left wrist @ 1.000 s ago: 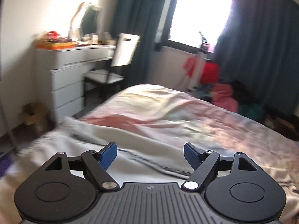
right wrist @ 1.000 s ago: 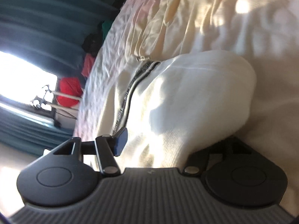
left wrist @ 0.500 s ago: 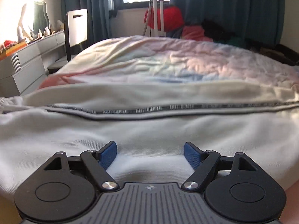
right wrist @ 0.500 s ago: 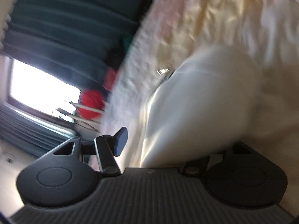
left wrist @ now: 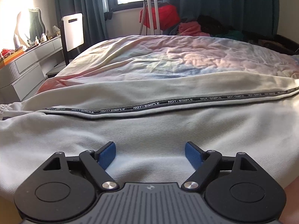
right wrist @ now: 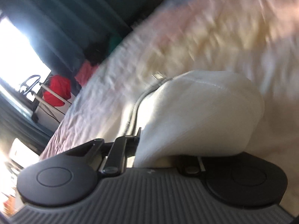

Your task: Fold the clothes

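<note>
A white zip-up garment [left wrist: 149, 130] with a black lettered zipper tape [left wrist: 168, 103] lies spread across the bed. My left gripper [left wrist: 150, 155] is open, its blue pads [left wrist: 106, 155] resting low on the white fabric near its front edge. In the blurred, tilted right wrist view, a rounded fold of the same white garment [right wrist: 201, 115] sits between the fingers of my right gripper [right wrist: 168, 149]. Its left finger [right wrist: 129, 143] presses against the cloth; the right finger is hidden under the fold.
The bed [left wrist: 177, 56] has a crumpled pastel cover. A white dresser [left wrist: 28, 65] and a chair [left wrist: 72, 29] stand at the left. A garment steamer stand [left wrist: 151, 9] and a pile of red and dark clothes [left wrist: 186, 26] stand by the curtained window.
My left gripper dropped from above the bed down onto the white garment and stayed open. My right gripper's left finger closed in against the fold, and that view swung and blurred.
</note>
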`<state>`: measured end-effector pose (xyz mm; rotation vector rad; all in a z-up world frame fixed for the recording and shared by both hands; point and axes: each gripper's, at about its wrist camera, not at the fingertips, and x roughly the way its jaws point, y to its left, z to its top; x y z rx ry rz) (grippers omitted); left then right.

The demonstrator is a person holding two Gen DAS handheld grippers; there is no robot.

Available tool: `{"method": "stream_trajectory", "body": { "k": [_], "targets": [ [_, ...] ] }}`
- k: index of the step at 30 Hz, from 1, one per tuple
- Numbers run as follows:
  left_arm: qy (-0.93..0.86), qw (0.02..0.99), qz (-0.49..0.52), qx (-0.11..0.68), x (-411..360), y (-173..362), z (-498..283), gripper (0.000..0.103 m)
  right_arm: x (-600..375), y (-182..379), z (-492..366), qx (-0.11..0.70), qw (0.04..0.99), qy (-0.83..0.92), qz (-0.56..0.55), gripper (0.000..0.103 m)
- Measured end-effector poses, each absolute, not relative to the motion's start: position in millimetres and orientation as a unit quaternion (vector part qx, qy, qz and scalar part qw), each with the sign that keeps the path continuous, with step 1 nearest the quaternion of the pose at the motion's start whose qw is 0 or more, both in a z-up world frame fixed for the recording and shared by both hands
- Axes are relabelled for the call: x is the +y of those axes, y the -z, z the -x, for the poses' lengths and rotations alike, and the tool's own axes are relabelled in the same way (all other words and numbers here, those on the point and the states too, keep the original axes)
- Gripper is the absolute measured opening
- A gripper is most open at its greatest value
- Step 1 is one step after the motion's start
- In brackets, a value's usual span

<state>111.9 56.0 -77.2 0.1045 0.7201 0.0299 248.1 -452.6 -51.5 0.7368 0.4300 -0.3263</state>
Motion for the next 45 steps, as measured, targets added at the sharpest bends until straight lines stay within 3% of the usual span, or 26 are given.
{"method": "stream_trajectory", "body": {
  "k": [6,9,20,28,34,36,40,42,45],
  "targets": [
    [-0.008,0.938,-0.025,0.347,67,62,-109,0.083,-338,-19,-231,0.102,0.979,0.114,-0.134,0.02],
    [-0.012,0.942,-0.012,0.335,77,48,-105,0.083,-261,-25,-223,0.073,0.995,0.052,-0.037,0.019],
    [-0.065,0.957,0.026,0.28,130,-10,-87,0.084,-94,93,-205,0.194,0.942,-0.112,0.25,0.02],
    [-0.058,0.96,0.064,0.264,151,-13,-93,0.084,-55,66,-195,0.179,0.955,-0.12,0.203,0.02],
    [-0.055,0.958,0.078,0.271,154,7,-100,0.085,-20,93,-191,0.193,0.949,-0.125,0.214,0.021],
    [-0.053,0.957,0.078,0.274,153,9,-103,0.084,-28,84,-191,0.213,0.946,-0.152,0.192,0.027],
    [-0.038,0.96,0.086,0.263,150,8,-102,0.085,-49,62,-189,0.258,0.931,-0.216,0.143,0.062],
    [-0.021,0.961,0.09,0.259,146,7,-99,0.085,-65,47,-179,0.285,0.916,-0.258,0.118,0.072],
    [0.008,0.963,0.097,0.252,140,6,-93,0.085,-93,22,-166,0.309,0.899,-0.304,0.069,0.073]
  ]
}}
